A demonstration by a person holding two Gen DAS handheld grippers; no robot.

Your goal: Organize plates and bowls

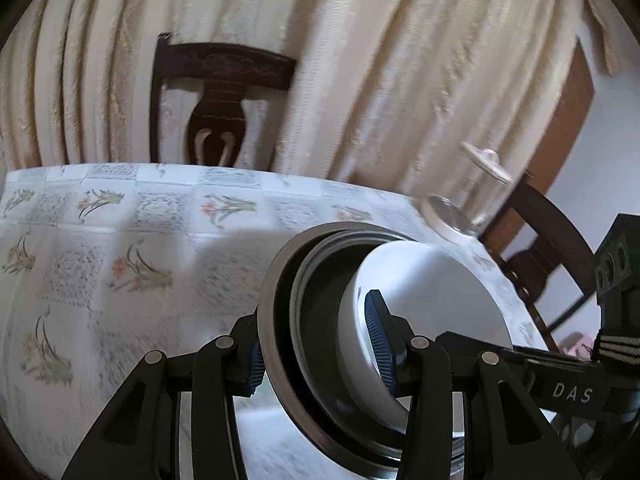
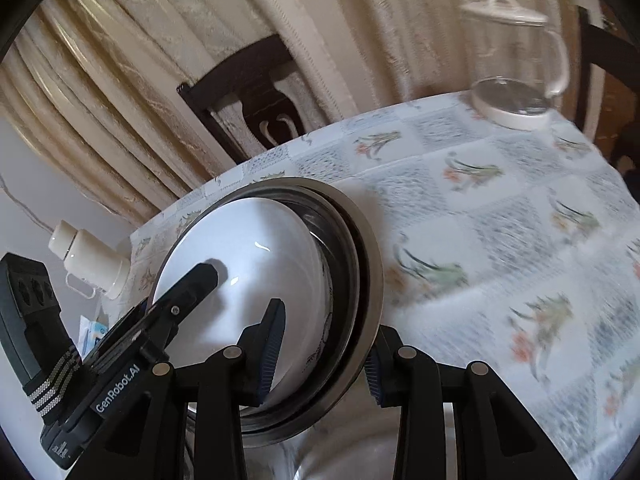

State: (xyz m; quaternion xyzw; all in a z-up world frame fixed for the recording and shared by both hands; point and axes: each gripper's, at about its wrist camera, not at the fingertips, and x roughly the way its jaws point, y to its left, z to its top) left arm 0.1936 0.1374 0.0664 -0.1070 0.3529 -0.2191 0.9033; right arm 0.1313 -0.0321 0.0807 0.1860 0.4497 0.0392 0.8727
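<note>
The tabletop [image 1: 120, 216], under its white cloth printed with floral squares, fills both views, with a dark wooden chair [image 1: 216, 92] and cream curtains [image 1: 360, 60] at the far side. Tilted steeply above it is the stack: a wide, dull-grey metal plate [image 2: 368, 240] with a second dark metal dish nested inside, and a round white ceramic bowl [image 2: 248, 264] sitting in that. Both tools carry it together. The left hand-held gripper [image 1: 320, 356] has its jaws part-closed across plate rim and bowl wall, one blue ribbed pad [image 1: 378, 332] inside the bowl. The right hand-held gripper [image 2: 324, 348] pinches the opposite edge the same way. A clear glass kettle [image 2: 516, 72] with a white lid stands far right; a white flask [image 2: 92, 258] sits far left. This looks like the carrying step, stack gathered and in transit. Next calls for levelling it, since the bowl could slide, then lowering both sides evenly onto the cloth before opening either grip.
</note>
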